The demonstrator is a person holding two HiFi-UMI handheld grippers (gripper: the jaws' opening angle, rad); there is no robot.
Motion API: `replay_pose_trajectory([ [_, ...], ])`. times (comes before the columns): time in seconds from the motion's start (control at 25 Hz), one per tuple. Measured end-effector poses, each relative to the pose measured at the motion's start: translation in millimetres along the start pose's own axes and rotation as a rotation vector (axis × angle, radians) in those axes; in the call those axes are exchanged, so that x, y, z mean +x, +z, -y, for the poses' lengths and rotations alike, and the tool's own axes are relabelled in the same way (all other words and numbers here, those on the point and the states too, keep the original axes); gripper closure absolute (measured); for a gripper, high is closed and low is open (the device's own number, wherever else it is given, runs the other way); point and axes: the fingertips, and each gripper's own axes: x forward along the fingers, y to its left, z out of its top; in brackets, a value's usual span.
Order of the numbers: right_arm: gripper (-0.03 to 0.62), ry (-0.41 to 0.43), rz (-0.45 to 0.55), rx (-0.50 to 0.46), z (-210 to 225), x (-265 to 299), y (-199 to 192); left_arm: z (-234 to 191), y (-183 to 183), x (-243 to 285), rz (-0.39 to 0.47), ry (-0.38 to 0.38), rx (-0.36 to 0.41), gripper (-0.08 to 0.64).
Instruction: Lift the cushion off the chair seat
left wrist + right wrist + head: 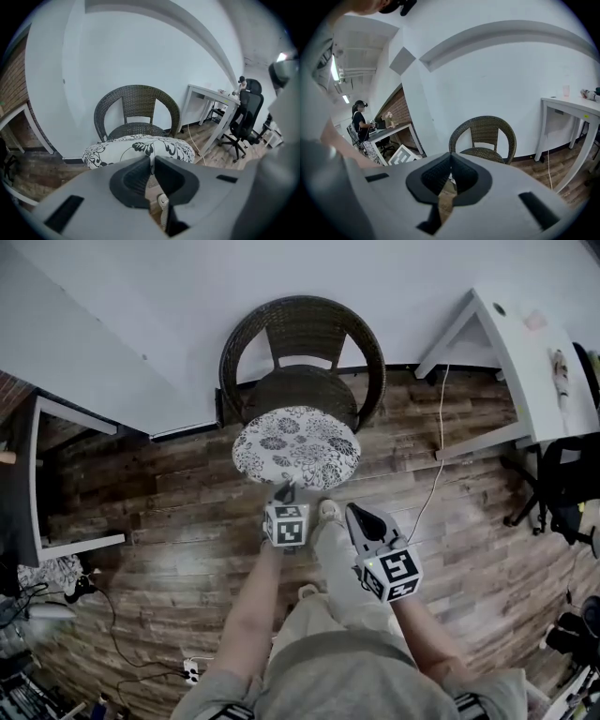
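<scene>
White plain wall (pixel 281 268) ran behind, with a dark skirting strip (pixel 183 433) at its foot. Floor was brown wood-grain planks (pixel 169 502). Dark woven wicker armchair (pixel 300 326) stood against the wall. White table on white legs (pixel 525 343) stood to the right, black swivel office chair (pixel 562 479) beside it. Thin white cable (pixel 440 427) trailed over the floor. Red-brown brick wall section (pixel 397 110) at left. Ceiling strip light (pixel 335 70) was lit.

The cushion (pixel 295 446) hides the front of the wicker chair (pixel 302 334) seat. The left tongs (pixel 153 159) cover the cushion's near edge in the left gripper view. In the right gripper view the white tabletop (pixel 574 105) runs off the right side, and the things on it are too small to tell
</scene>
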Motion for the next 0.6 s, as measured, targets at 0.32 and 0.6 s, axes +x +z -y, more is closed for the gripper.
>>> replay_pose_trajectory([
  [0.32, 0.591, -0.018, 0.088, -0.065, -32.3, -39.1, 4.7, 6.3, 15.8, -55.7, 0.138, 0.004, -0.020, 0.531],
  [0.6, 0.592, -0.039, 0.170, -0.127, -66.4, -89.7, 6.9, 24.1, 25.4, -129.9, 0.271, -0.012, -0.014, 0.531],
])
